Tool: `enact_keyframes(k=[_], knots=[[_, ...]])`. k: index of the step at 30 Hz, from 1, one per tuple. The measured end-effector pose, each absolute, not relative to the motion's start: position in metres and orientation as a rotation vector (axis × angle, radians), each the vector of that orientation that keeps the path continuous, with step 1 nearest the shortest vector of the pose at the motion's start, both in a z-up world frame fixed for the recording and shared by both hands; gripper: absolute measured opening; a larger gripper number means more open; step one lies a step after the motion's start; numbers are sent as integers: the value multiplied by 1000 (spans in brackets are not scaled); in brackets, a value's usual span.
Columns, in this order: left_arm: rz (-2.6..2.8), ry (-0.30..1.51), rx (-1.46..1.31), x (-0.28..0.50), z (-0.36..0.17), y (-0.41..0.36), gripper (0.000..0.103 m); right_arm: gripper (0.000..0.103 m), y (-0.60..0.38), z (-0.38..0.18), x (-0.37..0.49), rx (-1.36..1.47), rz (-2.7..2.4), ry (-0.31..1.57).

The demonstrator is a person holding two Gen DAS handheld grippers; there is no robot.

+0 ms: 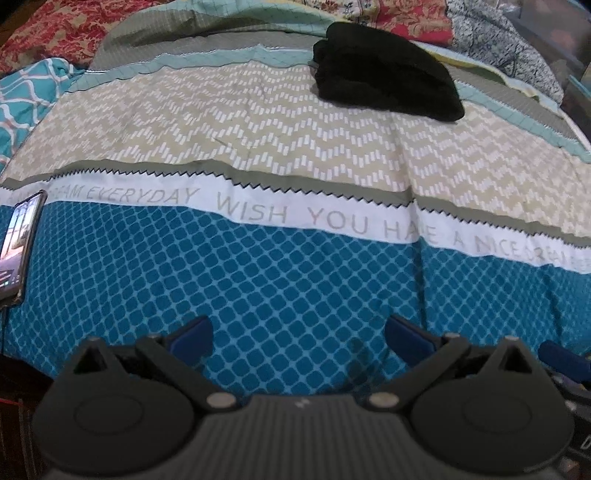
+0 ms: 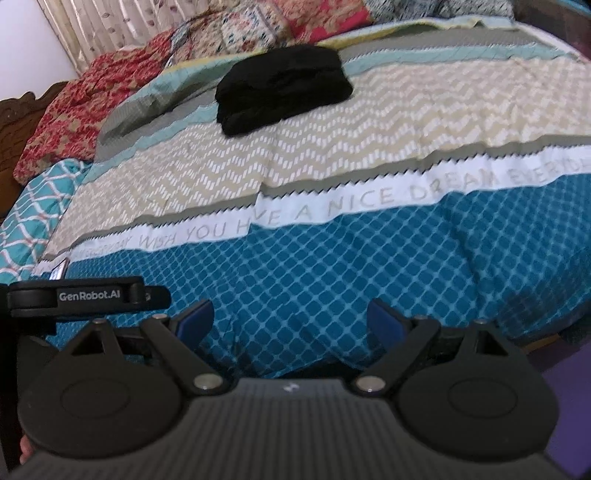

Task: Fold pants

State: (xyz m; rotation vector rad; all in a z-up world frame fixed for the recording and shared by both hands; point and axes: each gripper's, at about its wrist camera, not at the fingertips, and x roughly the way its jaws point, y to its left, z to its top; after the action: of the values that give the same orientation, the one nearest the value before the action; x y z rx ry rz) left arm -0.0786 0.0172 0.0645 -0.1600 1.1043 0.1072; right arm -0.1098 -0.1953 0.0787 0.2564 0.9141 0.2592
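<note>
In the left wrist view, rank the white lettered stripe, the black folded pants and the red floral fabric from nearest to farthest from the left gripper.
1. White lettered stripe, running across the bedspread just ahead of the left gripper.
2. Black folded pants, farther up, right of centre.
3. Red floral fabric, top left corner, beyond the bedspread.

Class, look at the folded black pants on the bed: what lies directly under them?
The black pants rest on the patterned bedspread, across its grey, teal and beige zigzag stripes. Whatever the pants cover cannot be seen.

Black pants (image 1: 386,72) on a teal-diamond, beige-chevron, white-lettered bedspread (image 1: 295,288); red floral quilt (image 2: 85,99); blue-padded tongs.
</note>
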Motion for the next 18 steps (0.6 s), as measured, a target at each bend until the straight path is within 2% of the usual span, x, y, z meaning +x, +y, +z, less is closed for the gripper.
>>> enact_keyframes(k=[7,18], knots=[[112,954,-153,-91,84,14,103,92,-195,106,-134,145,173,687],[143,745,27,-108,117,2,103,92,-188,122,-132,42,158,557]])
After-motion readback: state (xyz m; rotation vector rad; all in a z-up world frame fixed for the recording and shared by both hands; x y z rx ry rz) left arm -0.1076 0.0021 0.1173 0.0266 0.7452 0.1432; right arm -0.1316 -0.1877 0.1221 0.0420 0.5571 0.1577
